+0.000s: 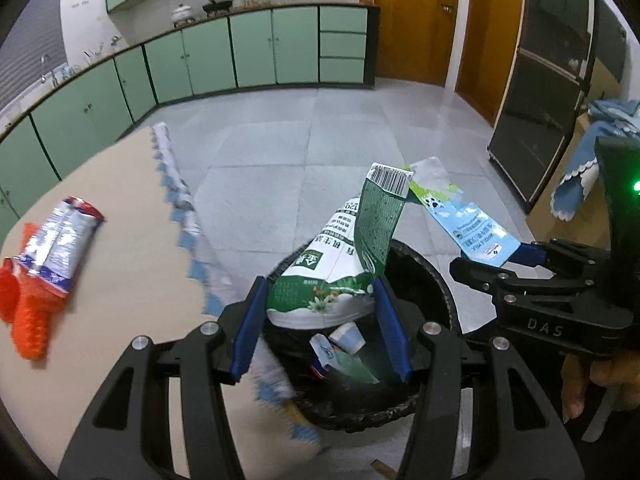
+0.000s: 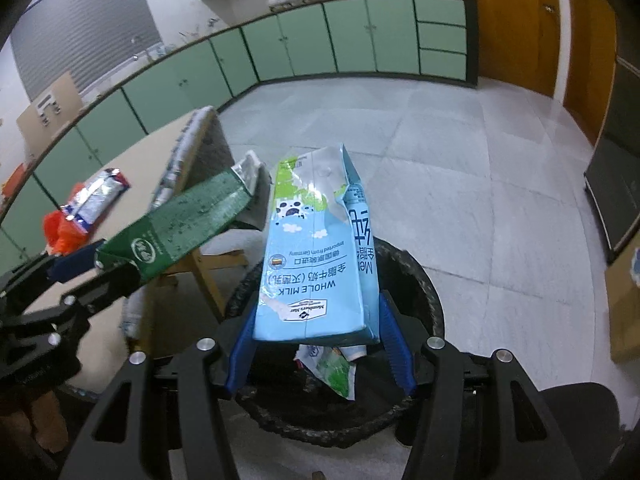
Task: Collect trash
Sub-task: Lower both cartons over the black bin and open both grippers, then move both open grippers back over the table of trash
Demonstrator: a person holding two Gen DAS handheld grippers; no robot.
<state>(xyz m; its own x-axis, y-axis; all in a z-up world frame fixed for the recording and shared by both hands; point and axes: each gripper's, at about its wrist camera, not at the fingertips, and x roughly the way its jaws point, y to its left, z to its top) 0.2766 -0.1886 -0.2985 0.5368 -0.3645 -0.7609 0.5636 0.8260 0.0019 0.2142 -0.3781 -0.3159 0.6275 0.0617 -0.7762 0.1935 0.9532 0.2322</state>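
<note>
Pinching a crumpled green carton (image 1: 332,280), left tongs (image 1: 322,316), right tongs (image 2: 316,340) clamping flattened blue carton (image 2: 316,264), over round black bin (image 2: 424,292).

"WHOLE MILK" (blue carton (image 2: 316,264))

The right tool (image 2: 318,316) grips a flattened blue milk carton (image 2: 316,248) between its blue pads, w/ the carton standing up and its print upside down. Directly under it is a black trash bin (image 2: 430,296) on the tiled floor (image 2: 460,184); inside the bin lie a green-white wrapper (image 2: 334,372) and other small trash, partly hidden. At left the left tool (image 2: 76,268) clamps a flattened green carton (image 2: 184,224), which slants up toward the blue one and ends just beside it. Behind, on the worktop (image 2: 140,164), lie a silver-red-blue packet (image 2: 98,196) and an orange mesh item (image 2: 62,232), touching. Green cabinets (image 2: 352,36) run along the back wall.
</note>
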